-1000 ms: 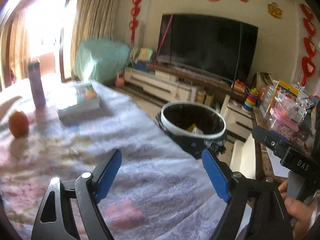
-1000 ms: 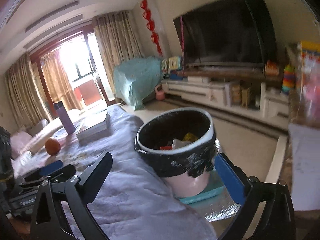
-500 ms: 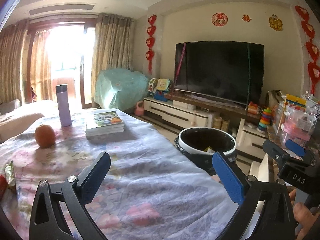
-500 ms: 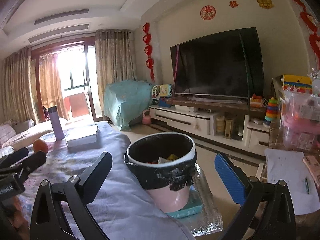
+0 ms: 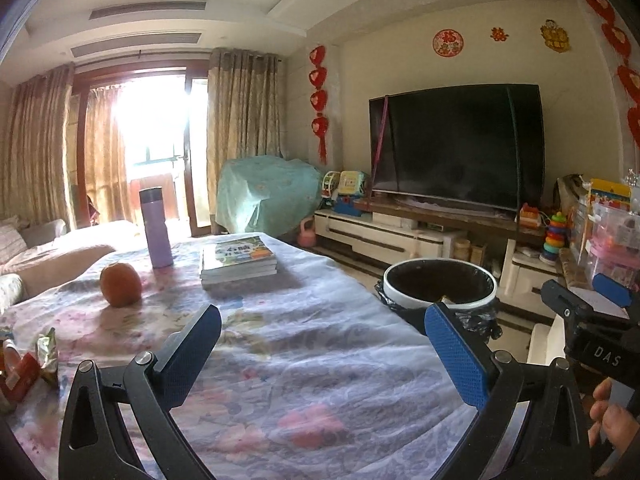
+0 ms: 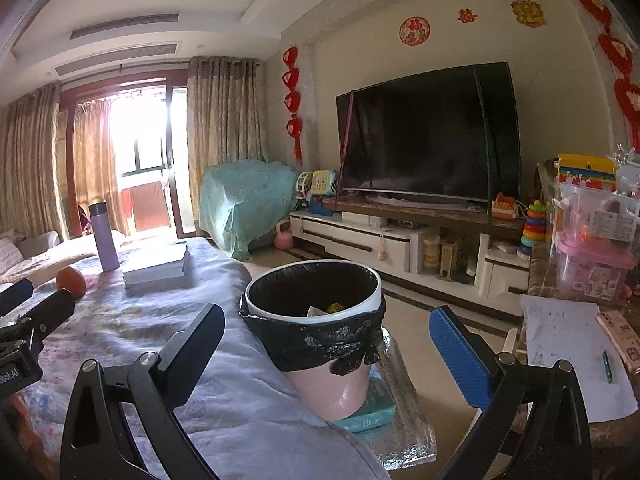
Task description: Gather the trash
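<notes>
Both pairs of fingers stand spread wide and hold nothing: the left gripper (image 5: 320, 344) hangs over the floral cloth-covered table (image 5: 304, 360), and the right gripper (image 6: 326, 344) frames the pink waste bin with the white rim and black liner (image 6: 320, 320). Over the last second both cameras have levelled up and drawn back; a second ago they tipped down toward the bin's mouth, now they look out across the room at the dark television (image 5: 456, 144). I read that as a drop just finished and the grippers pulling away for the next piece. Scraps lie inside the bin, pale and yellow (image 6: 326, 308). More trash waits: crumpled foil-and-red snack wrappers (image 5: 28, 364) have come into the left view at the table's near left edge, well apart from the bin. An orange fruit (image 5: 120, 284), a lilac flask (image 5: 156, 228) and a stack of books (image 5: 238, 258) sit farther back and look like keepers. Both grippers are held roughly level, side by side, the right one's tip (image 5: 612, 284) showing at the left view's edge.
</notes>
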The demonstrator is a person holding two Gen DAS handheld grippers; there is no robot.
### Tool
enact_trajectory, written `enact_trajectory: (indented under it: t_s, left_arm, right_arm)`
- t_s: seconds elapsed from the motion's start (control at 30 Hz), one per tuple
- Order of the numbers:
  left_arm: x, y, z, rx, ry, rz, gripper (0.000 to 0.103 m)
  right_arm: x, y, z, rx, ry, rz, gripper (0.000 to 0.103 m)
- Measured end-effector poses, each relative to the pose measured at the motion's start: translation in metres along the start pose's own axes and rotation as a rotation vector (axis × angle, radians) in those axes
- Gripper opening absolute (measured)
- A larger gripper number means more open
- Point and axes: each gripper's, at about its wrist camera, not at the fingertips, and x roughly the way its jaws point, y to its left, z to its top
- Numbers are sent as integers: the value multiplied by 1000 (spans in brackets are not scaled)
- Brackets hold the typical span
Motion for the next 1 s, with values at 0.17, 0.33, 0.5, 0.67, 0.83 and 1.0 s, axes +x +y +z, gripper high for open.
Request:
enact_trajectory:
  t_s: [0.17, 0.33, 0.5, 0.67, 0.83, 1.0]
  left_arm:
    - [4, 2, 0, -4, 6, 10, 102]
    - [4, 4, 0, -3, 8, 11, 102]
    - [3, 6, -1, -3, 2, 5, 102]
    - [2, 6, -2, 5, -5, -1, 102]
    - [2, 6, -3, 6, -7, -2, 102]
    - [4, 8, -3, -7, 1, -12, 102]
  right_arm:
    - [0, 0, -1, -1, 2, -1, 103]
    - [0, 1, 0, 1, 2, -1, 103]
    - [-1, 2, -1, 3, -2, 3, 103]
    - [-3, 2, -2, 0, -7, 8, 103]
    - [-3, 0, -2, 1, -9, 8, 103]
    - [-4, 1, -2, 0, -14, 9, 103]
